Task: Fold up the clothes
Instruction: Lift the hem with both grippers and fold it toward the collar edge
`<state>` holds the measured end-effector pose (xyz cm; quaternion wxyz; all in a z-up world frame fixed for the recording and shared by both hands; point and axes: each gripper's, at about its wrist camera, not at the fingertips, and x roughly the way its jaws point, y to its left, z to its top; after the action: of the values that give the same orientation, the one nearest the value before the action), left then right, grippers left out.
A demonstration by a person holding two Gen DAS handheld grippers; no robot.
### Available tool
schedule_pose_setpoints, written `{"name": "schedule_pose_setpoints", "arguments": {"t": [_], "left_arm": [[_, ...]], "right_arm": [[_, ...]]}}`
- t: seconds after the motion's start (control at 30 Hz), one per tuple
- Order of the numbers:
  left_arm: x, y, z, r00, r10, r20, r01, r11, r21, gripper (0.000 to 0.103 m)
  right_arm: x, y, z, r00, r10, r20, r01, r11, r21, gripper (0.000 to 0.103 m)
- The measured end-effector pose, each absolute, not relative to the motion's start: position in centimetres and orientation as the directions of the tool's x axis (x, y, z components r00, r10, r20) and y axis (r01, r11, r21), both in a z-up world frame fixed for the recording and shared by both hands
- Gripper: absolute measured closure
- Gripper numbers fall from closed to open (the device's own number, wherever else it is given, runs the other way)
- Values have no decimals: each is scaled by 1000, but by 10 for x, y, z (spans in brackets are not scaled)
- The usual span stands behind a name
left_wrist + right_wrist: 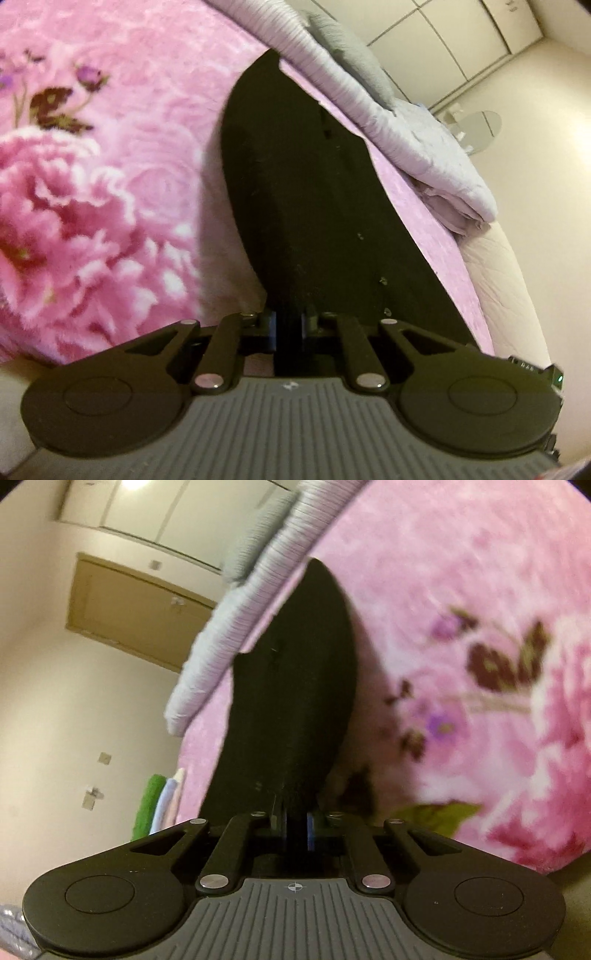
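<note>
A black garment [303, 206] stretches away from my left gripper [289, 325], which is shut on its near edge and holds it above the pink flowered blanket [92, 184]. In the right wrist view the same black garment [295, 701] hangs from my right gripper [295, 827], which is shut on its edge. The cloth runs taut from each gripper toward the far side of the bed. The fingertips are hidden in the cloth.
A folded lilac quilt [417, 147] with a grey pillow [343, 51] lies along the bed's far edge; the quilt also shows in the right wrist view [236, 627]. A stack of folded green and pastel clothes [159, 801] sits at the bed's edge. A door [129, 613] and cupboards [461, 40] stand beyond.
</note>
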<state>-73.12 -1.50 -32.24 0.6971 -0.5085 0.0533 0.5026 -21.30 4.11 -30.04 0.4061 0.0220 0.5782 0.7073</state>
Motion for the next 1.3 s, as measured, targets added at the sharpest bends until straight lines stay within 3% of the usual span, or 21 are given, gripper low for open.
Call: {"name": "schedule_pose_setpoints", "arguments": {"t": [0.33,0.5,0.73,0.9,0.97,1.07,1.2,1.3], "left_arm": [[-733,-104,-331,531,602,-596,-706,-74,-704,95],[-737,-100,-302,553,643,-530,-665,-43,-746,95],[-743,-13,-256,557,698,-450,-640,16,-768,94],[-745,98,-279,513,694,-506,-664,-52,-746,87],[-748,134,-294,467,675,-572,-688,-130,-714,82],[-757,152,-301,415,678,-606,-714,-169,-679,78],[-769,148,-305,356,682,-639,-770,-173,-614,73],[-773,144,-310,367,672,-643,-789,-141,-598,73]], "right_arm": [[-198,-55,-311,-664,559,-496,-532,113,839,94],[-195,-62,-291,-670,589,-452,-512,75,856,94],[-208,13,-239,-682,626,-378,-505,-29,863,94],[-216,105,-260,-643,636,-427,-500,75,863,94],[-216,138,-275,-631,631,-451,-492,123,862,87],[-207,164,-289,-611,640,-466,-492,154,857,61],[-194,185,-299,-608,647,-460,-506,131,852,60],[-191,183,-299,-581,631,-513,-620,65,782,60]]}}
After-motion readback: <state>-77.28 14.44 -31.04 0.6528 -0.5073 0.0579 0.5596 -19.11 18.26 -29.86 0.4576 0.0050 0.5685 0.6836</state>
